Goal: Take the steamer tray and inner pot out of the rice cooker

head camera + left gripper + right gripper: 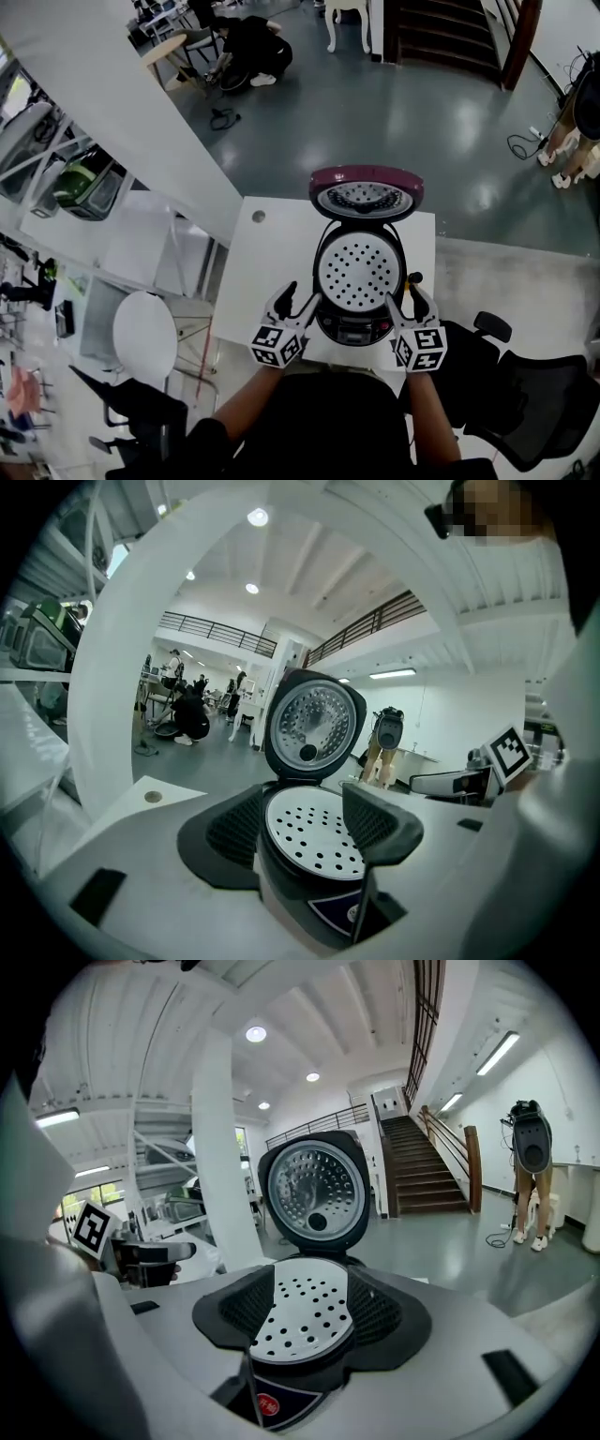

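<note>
The black rice cooker [361, 281] stands on a white table [267, 258] with its maroon lid [366, 192] swung up at the far side. A white perforated steamer tray [359, 272] lies in its mouth and hides the inner pot. My left gripper [298, 298] sits open at the cooker's near left, my right gripper [415, 291] open at its near right. In the left gripper view the tray [314, 841] shows between the spread jaws of the left gripper [309, 827], with nothing gripped. The right gripper [314, 1312] frames the tray [305, 1321] the same way.
A round white stool [145, 333] stands left of the table and a black office chair [525, 394] at the right. A person crouches far back [253, 47]; another stands at the right edge [572, 131]. White shelving runs along the left.
</note>
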The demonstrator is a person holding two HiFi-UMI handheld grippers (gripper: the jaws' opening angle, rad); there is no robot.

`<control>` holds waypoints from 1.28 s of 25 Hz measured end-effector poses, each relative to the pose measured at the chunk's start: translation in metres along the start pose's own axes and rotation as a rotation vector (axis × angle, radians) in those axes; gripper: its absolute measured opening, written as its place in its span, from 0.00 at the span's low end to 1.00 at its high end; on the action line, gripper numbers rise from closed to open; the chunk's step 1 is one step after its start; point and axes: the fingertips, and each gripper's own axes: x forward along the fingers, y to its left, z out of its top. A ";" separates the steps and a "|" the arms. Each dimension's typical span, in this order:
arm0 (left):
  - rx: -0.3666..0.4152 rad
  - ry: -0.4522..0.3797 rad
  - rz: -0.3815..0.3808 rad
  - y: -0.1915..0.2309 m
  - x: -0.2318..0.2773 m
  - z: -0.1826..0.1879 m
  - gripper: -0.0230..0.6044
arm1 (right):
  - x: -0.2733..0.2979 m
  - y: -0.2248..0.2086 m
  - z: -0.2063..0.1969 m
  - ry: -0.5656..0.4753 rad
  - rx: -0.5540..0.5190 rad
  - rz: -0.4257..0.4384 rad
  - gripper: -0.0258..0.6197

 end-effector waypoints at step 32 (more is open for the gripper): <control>0.070 0.379 -0.088 0.040 0.128 -0.052 0.45 | 0.120 -0.038 -0.052 0.423 -0.243 -0.089 0.37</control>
